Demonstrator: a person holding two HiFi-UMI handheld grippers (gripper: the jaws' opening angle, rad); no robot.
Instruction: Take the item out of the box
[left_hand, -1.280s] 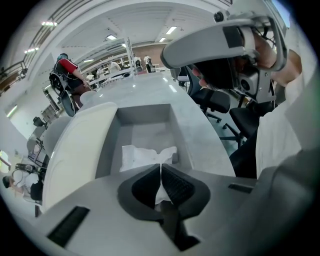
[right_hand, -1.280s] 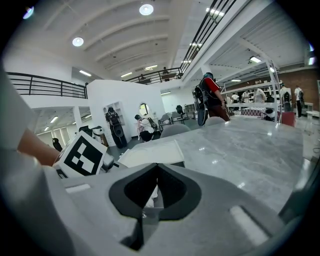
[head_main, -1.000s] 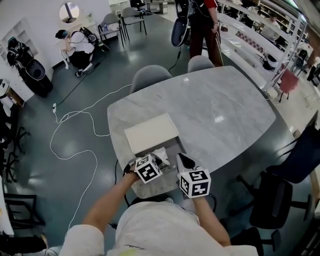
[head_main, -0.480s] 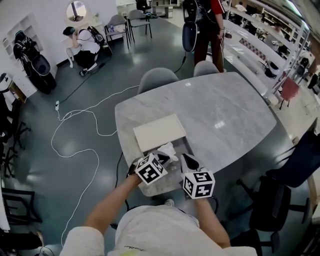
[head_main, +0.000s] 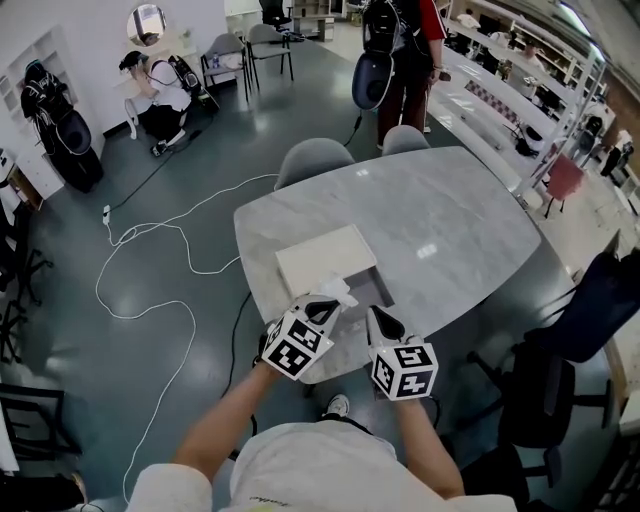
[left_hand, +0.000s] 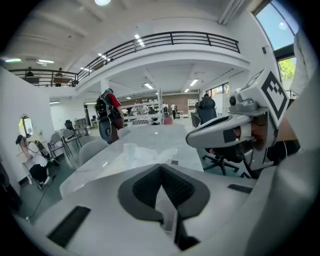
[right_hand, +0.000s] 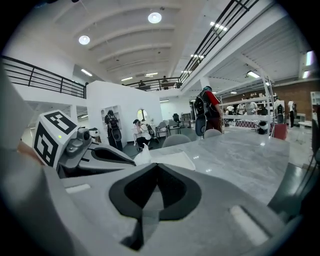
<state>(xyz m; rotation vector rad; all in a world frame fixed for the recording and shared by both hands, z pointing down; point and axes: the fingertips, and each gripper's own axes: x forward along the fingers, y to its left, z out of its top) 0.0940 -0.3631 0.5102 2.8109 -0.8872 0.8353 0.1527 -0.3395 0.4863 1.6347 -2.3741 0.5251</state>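
Observation:
A crumpled clear plastic bag (head_main: 337, 292) hangs just above the open box (head_main: 375, 290), whose inside looks dark, at the near edge of the marble table (head_main: 450, 220). My left gripper (head_main: 325, 308) is shut on the bag's near end. In the left gripper view the bag (left_hand: 131, 154) sticks out past the closed jaws (left_hand: 161, 167). My right gripper (head_main: 375, 318) is shut and holds nothing, a little right of the left one and beside the box. In the right gripper view its jaws (right_hand: 156, 167) meet, with the left gripper (right_hand: 90, 152) and the bag (right_hand: 142, 156) at the left.
The flat white lid (head_main: 325, 258) lies just beyond the box. Two grey chairs (head_main: 313, 155) stand at the table's far edge, with a standing person (head_main: 400, 50) behind them. A white cable (head_main: 150, 250) loops over the floor at left. A dark office chair (head_main: 560, 390) is at right.
My left gripper has risen and tilted forward, lifting the plastic bag higher over the box. The right gripper has stayed close beside it, shut.

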